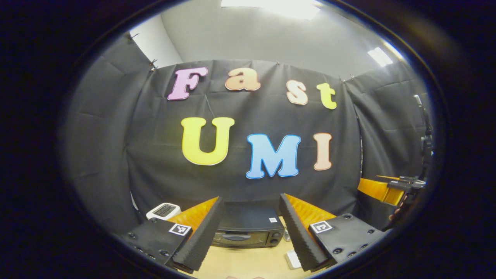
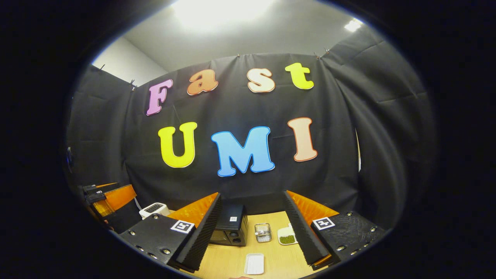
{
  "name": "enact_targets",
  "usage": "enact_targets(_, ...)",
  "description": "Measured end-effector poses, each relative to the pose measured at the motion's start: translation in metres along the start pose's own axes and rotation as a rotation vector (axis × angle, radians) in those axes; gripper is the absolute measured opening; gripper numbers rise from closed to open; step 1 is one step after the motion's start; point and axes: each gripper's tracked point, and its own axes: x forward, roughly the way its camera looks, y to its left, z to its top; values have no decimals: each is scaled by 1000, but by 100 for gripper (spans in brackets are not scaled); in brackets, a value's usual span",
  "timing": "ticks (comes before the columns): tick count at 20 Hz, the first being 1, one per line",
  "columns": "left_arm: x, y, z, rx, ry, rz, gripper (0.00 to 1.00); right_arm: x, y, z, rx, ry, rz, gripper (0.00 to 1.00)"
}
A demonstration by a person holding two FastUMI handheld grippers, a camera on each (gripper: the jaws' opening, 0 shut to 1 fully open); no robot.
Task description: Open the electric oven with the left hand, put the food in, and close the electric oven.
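We hold both grippers spread open and empty above the wooden table [image 2: 232, 263], the left gripper [image 1: 250, 232] nearer, facing the closed black electric oven [image 1: 248, 228] straight ahead beyond its fingers.

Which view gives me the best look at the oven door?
The left gripper view: the oven faces it squarely, door shut, handle visible between its fingers. The right gripper view shows the oven smaller, partly behind a finger.

my right gripper [image 2: 252, 228] sat wide open over the table [image 2: 232, 263] | oven [image 2: 231, 225] door looked closed | wire basket [image 2: 263, 232] beside it, then food plate [image 2: 287, 235] | white tray [image 2: 254, 264] nearest me
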Motion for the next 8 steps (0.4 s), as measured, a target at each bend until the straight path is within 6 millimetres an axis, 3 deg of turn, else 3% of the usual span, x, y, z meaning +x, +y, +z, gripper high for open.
enact_targets(8, -15, 24, -1, -2, 7, -14, 100, -18, 24, 6, -31, -17, -3, 95)
